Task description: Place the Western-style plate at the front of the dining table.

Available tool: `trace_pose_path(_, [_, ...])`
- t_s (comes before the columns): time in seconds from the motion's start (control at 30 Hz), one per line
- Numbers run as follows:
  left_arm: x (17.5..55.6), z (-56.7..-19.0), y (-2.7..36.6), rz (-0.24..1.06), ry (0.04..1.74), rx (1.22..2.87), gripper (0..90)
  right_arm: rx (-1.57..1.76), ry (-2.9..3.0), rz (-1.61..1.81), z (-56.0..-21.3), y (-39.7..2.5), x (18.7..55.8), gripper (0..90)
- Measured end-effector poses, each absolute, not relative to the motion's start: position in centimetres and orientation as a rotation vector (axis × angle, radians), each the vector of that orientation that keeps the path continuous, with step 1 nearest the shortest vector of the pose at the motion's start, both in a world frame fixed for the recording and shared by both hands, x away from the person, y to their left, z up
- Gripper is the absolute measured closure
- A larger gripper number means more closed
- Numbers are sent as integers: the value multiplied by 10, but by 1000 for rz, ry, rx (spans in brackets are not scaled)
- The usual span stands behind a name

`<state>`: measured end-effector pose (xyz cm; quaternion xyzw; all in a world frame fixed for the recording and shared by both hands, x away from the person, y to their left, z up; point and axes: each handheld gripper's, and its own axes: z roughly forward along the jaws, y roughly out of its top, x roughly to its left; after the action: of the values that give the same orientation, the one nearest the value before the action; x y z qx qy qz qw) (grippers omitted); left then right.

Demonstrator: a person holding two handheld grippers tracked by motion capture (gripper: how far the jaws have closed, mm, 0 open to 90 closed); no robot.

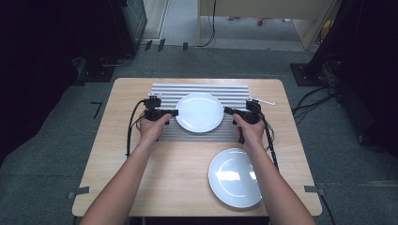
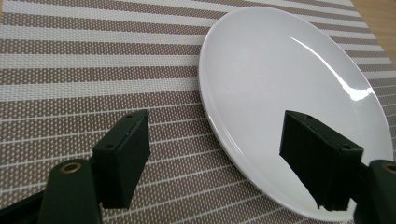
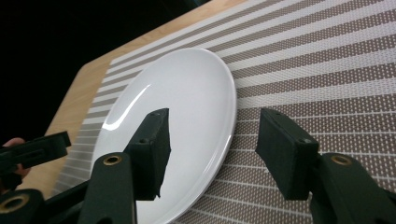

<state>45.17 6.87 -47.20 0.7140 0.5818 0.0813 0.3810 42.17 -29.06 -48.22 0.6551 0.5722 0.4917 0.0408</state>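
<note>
Standing on grey carpet, the table (image 1: pixel 141 168) has a pale wood top with rounded corners, bare along its near left part. A striped woven mat (image 1: pixel 234 91) in brown and white bands lies across the far middle. On the mat rests a round white plate (image 1: pixel 199 112), glossy, shallow, with nothing in it; a second plate (image 1: pixel 234 178), also with nothing in it, sits on bare wood near the right front corner, well apart from the first. The left gripper (image 1: pixel 174 112) is at the mat plate's left rim, jaws wide: in the left gripper view one jaw is over the mat (image 2: pixel 93 60), the other over the plate (image 2: pixel 280 60), with the rim between them. The right gripper (image 1: pixel 227 110) is at the right rim, jaws likewise wide and straddling the edge in the right gripper view, one over the plate (image 3: pixel 187 88), one over the mat (image 3: pixel 327 70). Whether either jaw touches the rim I cannot tell. A white stick-like item (image 1: pixel 263 100), too small to identify, lies at the mat's right edge.
</note>
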Motion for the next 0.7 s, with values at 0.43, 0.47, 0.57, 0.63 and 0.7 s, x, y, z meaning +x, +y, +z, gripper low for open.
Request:
trace_pose_path(0.43, [418, -462, 81, 233, 1348, 1853, 168, 1927, 1809, 1502, -477, -316, 386, 361])
trace_pose_path(0.47, [416, -461, 82, 234, 1346, 1850, 168, 1928, 1813, 1505, -477, -318, 383, 359])
trace_pose_path(0.57, [407, -458, 86, 233, 1327, 1851, 168, 1916, 1819, 1513, -476, -323, 374, 357])
trace_pose_path(0.63, [400, -457, 88, 238, 1315, 1859, 168, 1892, 1837, 1502, -475, -326, 368, 349])
trace_pose_path(0.7, [395, -455, 92, 244, 1306, 1856, 167, 1866, 1853, 1488, -473, -329, 361, 341])
